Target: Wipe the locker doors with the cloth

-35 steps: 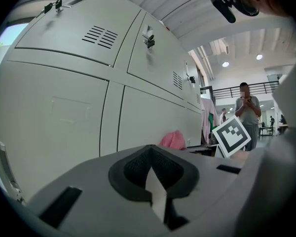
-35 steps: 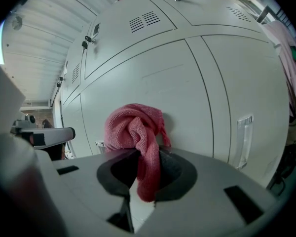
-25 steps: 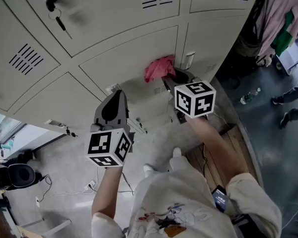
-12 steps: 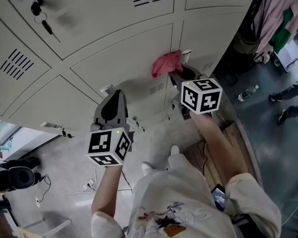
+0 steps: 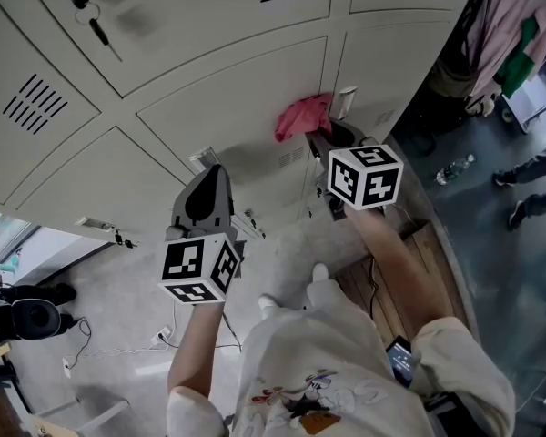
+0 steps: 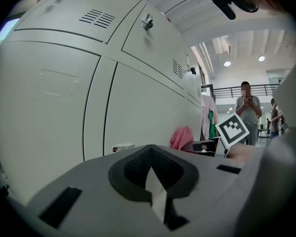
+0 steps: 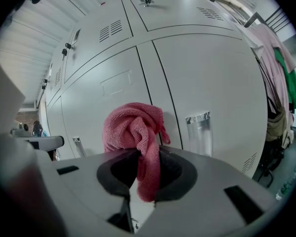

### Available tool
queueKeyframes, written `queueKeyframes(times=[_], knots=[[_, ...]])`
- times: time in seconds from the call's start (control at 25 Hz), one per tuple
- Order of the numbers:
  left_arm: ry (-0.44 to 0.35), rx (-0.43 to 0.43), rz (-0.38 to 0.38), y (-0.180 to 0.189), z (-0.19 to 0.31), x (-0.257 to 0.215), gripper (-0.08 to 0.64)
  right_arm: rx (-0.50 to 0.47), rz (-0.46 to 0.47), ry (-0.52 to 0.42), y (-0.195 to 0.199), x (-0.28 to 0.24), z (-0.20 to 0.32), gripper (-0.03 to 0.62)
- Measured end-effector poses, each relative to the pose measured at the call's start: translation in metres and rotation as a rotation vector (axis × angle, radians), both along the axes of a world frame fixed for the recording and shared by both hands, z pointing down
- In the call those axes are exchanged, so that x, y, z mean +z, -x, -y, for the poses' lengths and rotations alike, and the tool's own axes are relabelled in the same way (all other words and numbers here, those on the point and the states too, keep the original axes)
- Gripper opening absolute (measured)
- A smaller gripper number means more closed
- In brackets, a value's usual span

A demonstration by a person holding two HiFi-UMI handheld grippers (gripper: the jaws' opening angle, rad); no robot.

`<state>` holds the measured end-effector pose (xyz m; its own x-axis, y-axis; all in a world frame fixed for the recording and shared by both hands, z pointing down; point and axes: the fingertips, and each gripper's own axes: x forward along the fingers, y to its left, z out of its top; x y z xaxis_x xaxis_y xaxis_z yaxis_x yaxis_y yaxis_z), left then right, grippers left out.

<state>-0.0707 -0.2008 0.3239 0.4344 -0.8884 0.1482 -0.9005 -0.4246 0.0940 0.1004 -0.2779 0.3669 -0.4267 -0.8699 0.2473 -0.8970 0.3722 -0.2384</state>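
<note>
Right claw (image 7: 140,179) edged toward 9 o'clock, clamped on pink cloth (image 5: 300,116) at locker door (image 5: 227,107); left claw (image 6: 155,194) closed, empty, at 7 o'clock.

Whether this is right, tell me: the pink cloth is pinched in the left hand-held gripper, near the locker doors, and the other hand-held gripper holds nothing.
Wrong side. The right gripper view shows the pink cloth pinched in the right hand-held gripper, near the locker doors; the other, the left hand-held gripper, holds nothing.
</note>
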Motion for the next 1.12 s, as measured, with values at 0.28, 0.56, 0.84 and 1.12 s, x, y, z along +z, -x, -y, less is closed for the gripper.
queueKeyframes(times=[0.28, 0.56, 0.84, 1.12], knots=[[-0.001, -0.013, -0.001, 0.020, -0.007, -0.002, 0.005, -0.019, -0.003, 0.009, 0.025, 0.003, -0.006, 0.072], [0.003, -0.031, -0.001, 0.042, -0.014, 0.000, 0.005, -0.040, -0.002, 0.012, 0.050, 0.005, -0.012, 0.071], [0.013, -0.045, -0.004, 0.065, -0.023, 0.005, 0.005, -0.065, -0.008, 0.015, 0.079, 0.009, -0.019, 0.072], [0.008, -0.055, -0.008, 0.088, -0.030, 0.006, 0.005, -0.095, -0.026, 0.019, 0.111, 0.014, -0.027, 0.072]])
